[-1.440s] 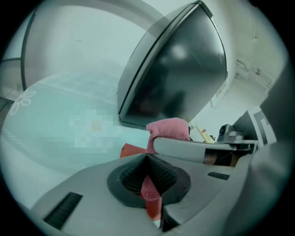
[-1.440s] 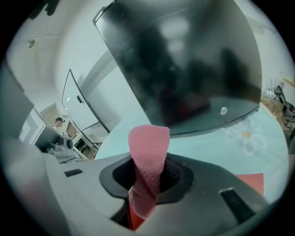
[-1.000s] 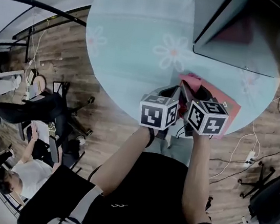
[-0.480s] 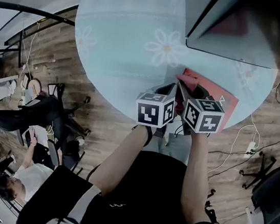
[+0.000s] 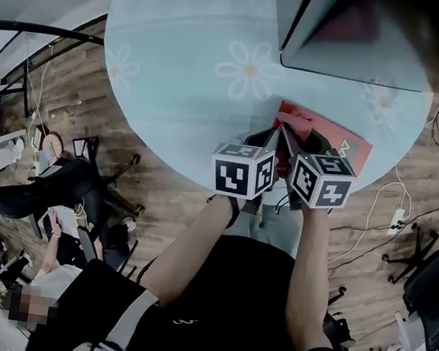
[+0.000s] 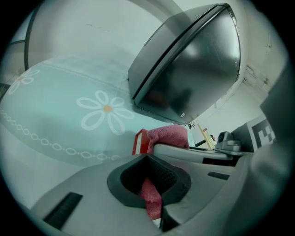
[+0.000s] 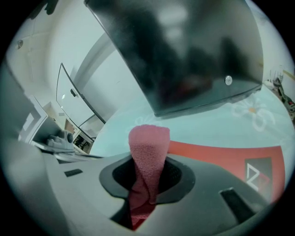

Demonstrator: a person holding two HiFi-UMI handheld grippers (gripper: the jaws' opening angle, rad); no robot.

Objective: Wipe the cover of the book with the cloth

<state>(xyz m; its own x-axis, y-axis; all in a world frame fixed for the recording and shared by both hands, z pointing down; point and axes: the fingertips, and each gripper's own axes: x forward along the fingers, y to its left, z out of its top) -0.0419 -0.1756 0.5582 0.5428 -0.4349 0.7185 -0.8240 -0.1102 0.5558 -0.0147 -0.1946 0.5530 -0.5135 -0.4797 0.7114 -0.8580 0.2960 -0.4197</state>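
**Two-handed hold on the cloth at the edge of the book**

Gripping one pink cloth (image 7: 148,147) with both tools, I had my right gripper (image 7: 147,179) clamped on a thick fold that stood up out of its jaws. My left gripper (image 6: 150,182) was pinched on a thinner strip of the same piece. The book (image 7: 221,154) lay flat just ahead of the right gripper and to its right. The cloth seemed to overlap the book's near corner. I judged the wiping step to be at or near its start. The next move called for pressing the fold down and sweeping it forward and rightward across the cover. The cloth was soft, looped terry. The cover was red, smooth and rectangular, with a pale angular emblem. Beneath lay the table (image 5: 186,69), teal with printed daisies.
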